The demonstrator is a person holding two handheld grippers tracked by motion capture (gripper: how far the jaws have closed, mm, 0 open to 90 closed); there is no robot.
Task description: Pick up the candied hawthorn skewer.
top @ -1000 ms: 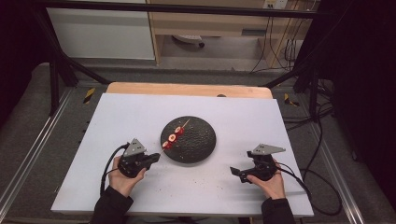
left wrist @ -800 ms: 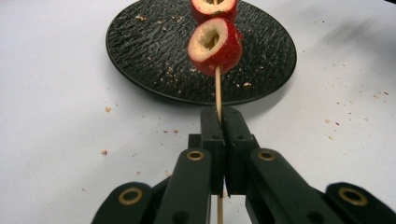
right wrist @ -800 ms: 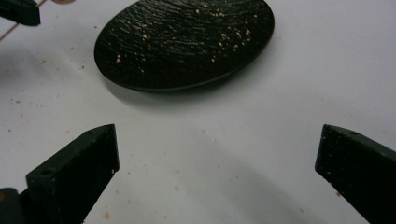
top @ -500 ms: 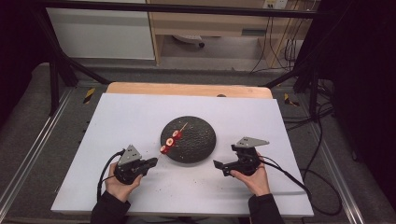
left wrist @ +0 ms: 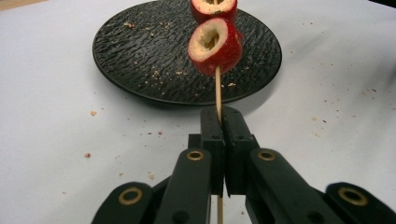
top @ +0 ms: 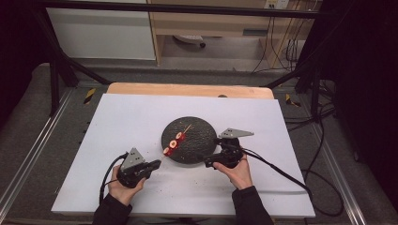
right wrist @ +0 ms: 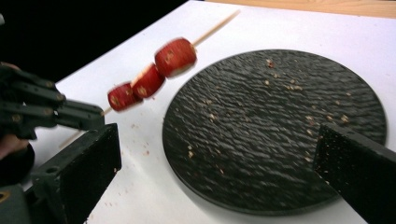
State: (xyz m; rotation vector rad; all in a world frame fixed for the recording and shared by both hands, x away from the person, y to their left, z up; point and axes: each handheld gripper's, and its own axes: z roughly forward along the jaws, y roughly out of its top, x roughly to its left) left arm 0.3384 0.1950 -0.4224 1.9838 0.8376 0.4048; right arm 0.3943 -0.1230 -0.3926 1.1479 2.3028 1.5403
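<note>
- White worktop (top: 141, 117) carries a dark, ribbed round plate (top: 197, 145), with crumbs scattered on both; a wooden edge and dim room lie beyond.
- Left gripper (left wrist: 218, 122) has its fingers clenched on the bare lower end of a wooden skewer (left wrist: 217, 88), which runs straight out from the tips and away over the near rim of the plate.
- Three red, cored fruit slices (right wrist: 148, 79) sit threaded on the skewer, spaced apart; the nearest to the left fingers shows a pale hollow centre and glossy red skin (left wrist: 215, 45).
- In the right gripper view the skewer's long axis slants from the left gripper (right wrist: 56, 114) at lower left up to its free tip at upper right, passing along the plate's left edge.
- Right gripper (right wrist: 224, 154) has its fingers spread wide and holds nothing; the plate lies directly ahead between them, and the fruit sits ahead and off to the left of the left-hand finger (right wrist: 88, 163).
- Judged from this, the right hand is the free one and is near the slices; to reach them its fingers would need to swing left, across the skewer's axis, to close around a slice.
- In the high view both grippers flank the plate, left (top: 155, 164) at its lower left, right (top: 206, 160) touching or just over its lower right rim.
</note>
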